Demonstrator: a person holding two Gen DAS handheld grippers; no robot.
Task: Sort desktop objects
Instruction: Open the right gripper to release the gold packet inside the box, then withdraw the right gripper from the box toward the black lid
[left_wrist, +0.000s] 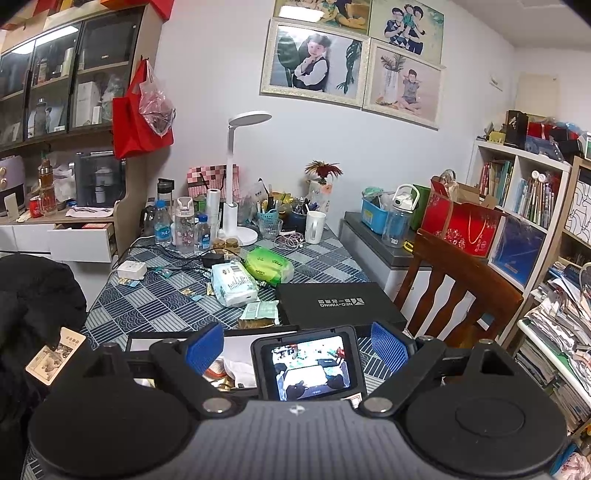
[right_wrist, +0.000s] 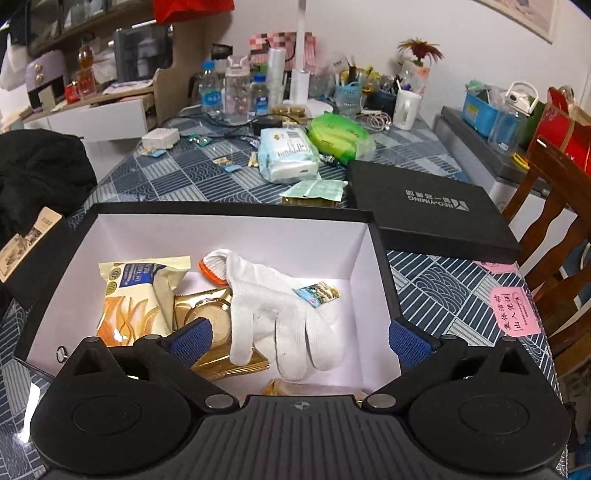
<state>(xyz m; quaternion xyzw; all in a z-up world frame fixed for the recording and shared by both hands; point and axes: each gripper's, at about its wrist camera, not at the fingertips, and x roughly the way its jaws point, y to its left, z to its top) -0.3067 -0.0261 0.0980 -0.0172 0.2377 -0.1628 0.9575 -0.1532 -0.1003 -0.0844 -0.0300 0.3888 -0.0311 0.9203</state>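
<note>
right wrist; right tool (right_wrist: 299, 338) jaws wide; white glove (right_wrist: 280, 314) lying loose between

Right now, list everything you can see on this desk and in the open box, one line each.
open box: one, black outside, white inside, nearest on the desk
work gloves: white, orange cuff, in the box
snack bag: one, cream and orange, box left side
gold packets: several, in the box under the gloves
small sachet: one, blue-green, on the gloves
box lid: one, black, right of the box
tissue pack: one, white-blue, mid-desk
green pack: one, beside the tissue pack
water bottles: three or so, clear, far left
mug: one, white, far right
pink notes: two, desk's right edge
left claw: open, holding nothing
right claw: open, over the box
</note>
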